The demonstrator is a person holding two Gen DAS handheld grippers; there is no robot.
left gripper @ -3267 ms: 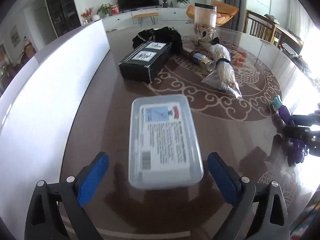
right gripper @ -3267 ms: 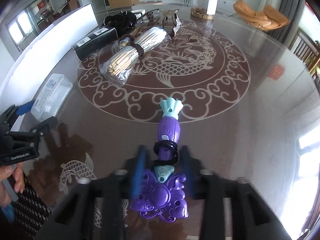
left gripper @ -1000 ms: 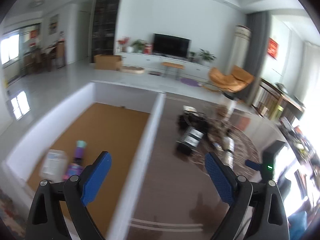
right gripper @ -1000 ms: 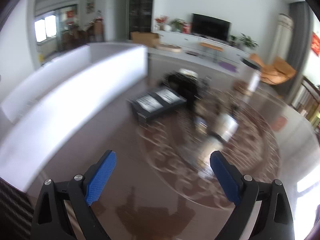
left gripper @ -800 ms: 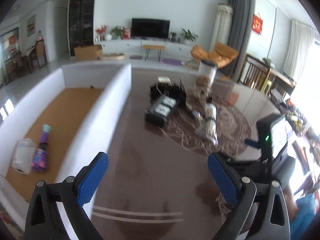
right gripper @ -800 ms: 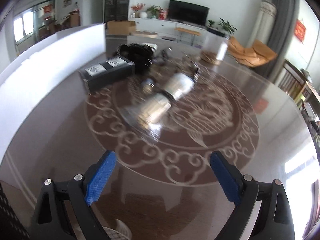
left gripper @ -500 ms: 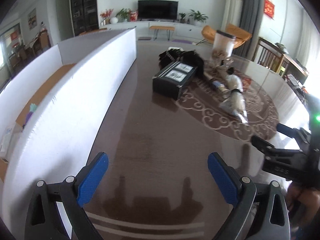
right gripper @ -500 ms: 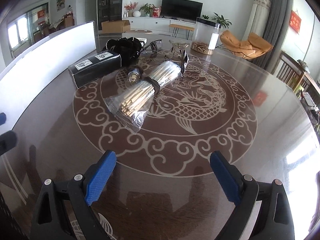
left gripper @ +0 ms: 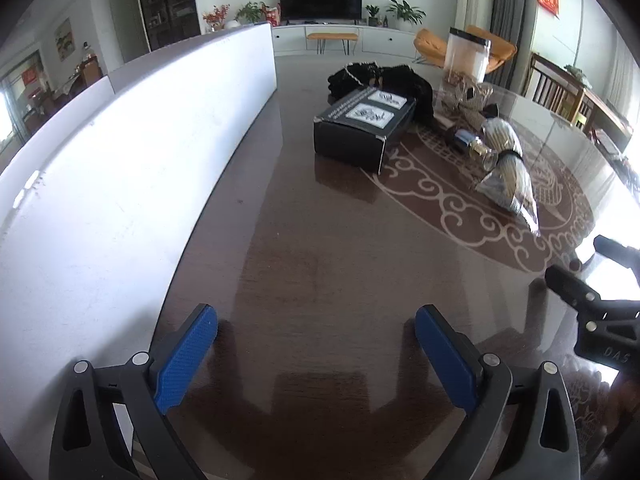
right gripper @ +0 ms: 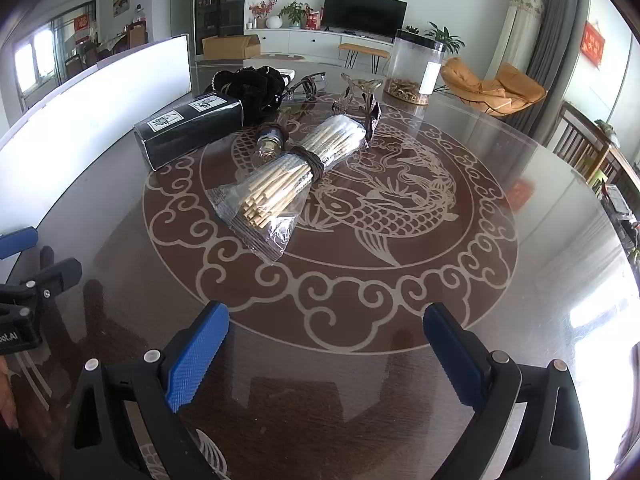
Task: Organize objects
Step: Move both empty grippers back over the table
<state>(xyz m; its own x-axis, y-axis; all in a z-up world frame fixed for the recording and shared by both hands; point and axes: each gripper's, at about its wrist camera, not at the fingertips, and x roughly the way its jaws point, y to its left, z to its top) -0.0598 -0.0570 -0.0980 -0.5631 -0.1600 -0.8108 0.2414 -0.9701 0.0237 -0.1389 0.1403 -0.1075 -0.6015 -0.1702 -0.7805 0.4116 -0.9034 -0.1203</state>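
The round tabletop (right gripper: 500, 240), dark wood under glass with a pale fish-and-scroll inlay, carries everything; its near edge is cut off by both views. A white box wall (left gripper: 132, 184) runs along the tabletop's left edge; its interior is hidden from both cameras.

The left gripper (left gripper: 316, 344) hangs over bare wood near the left edge, fingers spread wide, nothing between the blue pads (left gripper: 188, 356). The right gripper (right gripper: 326, 350) hangs over the near rim of the inlay, fingers likewise wide apart and empty. In each view the other gripper is cut off at the frame edge.

Objects lie toward the far side of the tabletop:
- Black carton (right gripper: 188, 130) with two white labels, on its side at the inlay's far-left rim; label print is illegible.
- Black fabric bundle (right gripper: 250, 84) just behind the carton, touching it; its shape is hard to make out.
- Clear canister (right gripper: 412, 66) at the far edge, brown contents at its bottom.
- Bagged bundle of wooden sticks (right gripper: 288, 176), banded at the middle, lying on the inlay.
- Small metal-tipped cylinder (right gripper: 270, 142) between carton and sticks; type unclear.
- Dark tangled items (right gripper: 360, 98) behind the sticks, indistinct.
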